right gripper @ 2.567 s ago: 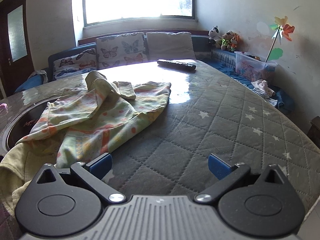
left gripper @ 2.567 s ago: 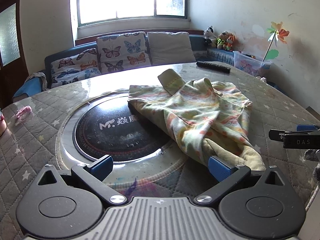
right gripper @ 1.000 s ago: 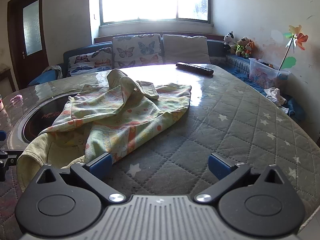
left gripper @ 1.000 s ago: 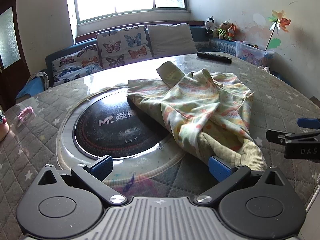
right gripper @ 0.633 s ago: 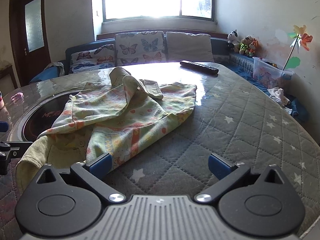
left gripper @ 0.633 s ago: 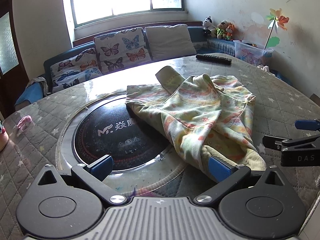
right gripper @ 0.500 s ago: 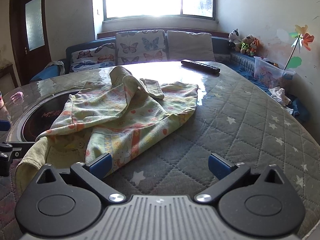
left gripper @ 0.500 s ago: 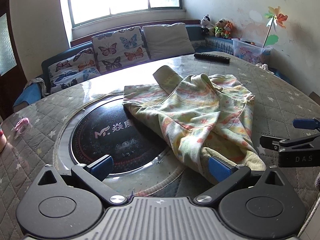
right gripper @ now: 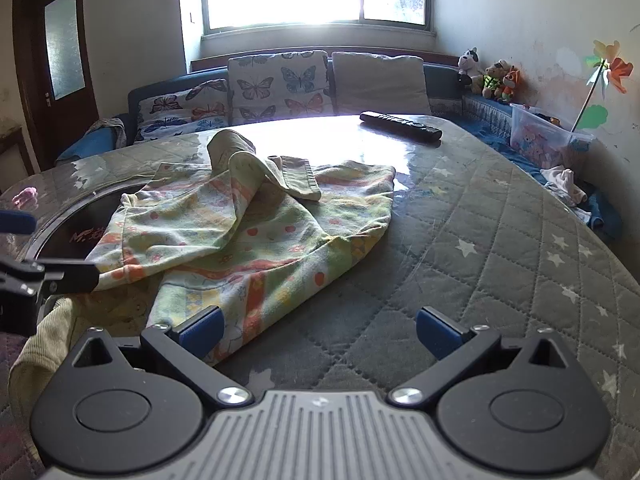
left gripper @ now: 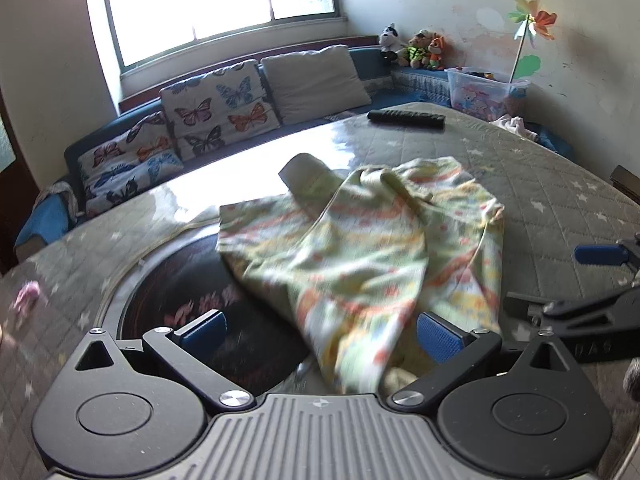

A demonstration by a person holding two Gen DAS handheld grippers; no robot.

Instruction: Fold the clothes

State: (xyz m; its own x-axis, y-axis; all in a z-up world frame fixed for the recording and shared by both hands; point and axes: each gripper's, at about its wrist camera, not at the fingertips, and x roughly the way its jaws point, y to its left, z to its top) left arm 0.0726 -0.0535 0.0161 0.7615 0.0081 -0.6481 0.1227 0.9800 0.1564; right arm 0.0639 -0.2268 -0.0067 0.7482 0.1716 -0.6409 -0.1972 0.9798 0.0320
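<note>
Presently catalogued, one round table (right gripper: 500, 240) with a grey quilted star-print cover under clear film, and a dark glass inset hob disc (left gripper: 192, 280) with white lettering on its left part.

Item: pale green cotton garment with orange and yellow print and ribbed yellowish cuffs (right gripper: 256, 232), crumpled, unfolded. It lies across the middle of the table, its left portion overlapping the hob disc, one ribbed cuff (right gripper: 298, 182) flopped over the top of the heap. Another ribbed edge (right gripper: 38, 344) hangs toward the near table rim in the right wrist view.

Item: left gripper (left gripper: 320, 330), black with blue pads, jaws spread wide. The near end of the garment lies between its fingers in the left wrist view, draped close to the right pad (left gripper: 438, 338); whether cloth and pad touch cannot be told, as that area is blurred. Nothing is clamped.

Item: right gripper (right gripper: 318, 330), same make, jaws spread wide, holding nothing. Its left pad (right gripper: 202, 330) sits at the garment's near hem; its right pad is over bare quilted cover. Each gripper shows at the edge of the other's view, just beside the garment.

Item: black remote control (right gripper: 400, 126), on the far side of the table, well apart from the garment.

Item: small pink object (right gripper: 25, 196), far left on the table; kind indistinct.

Surroundings: blue bench sofa with butterfly-print cushions (right gripper: 276, 84) and a plain beige cushion (right gripper: 380, 78) below a bright window; plush toys (right gripper: 488, 74), a clear plastic box (right gripper: 540, 132) and a paper pinwheel (right gripper: 610, 66) along the right wall.
</note>
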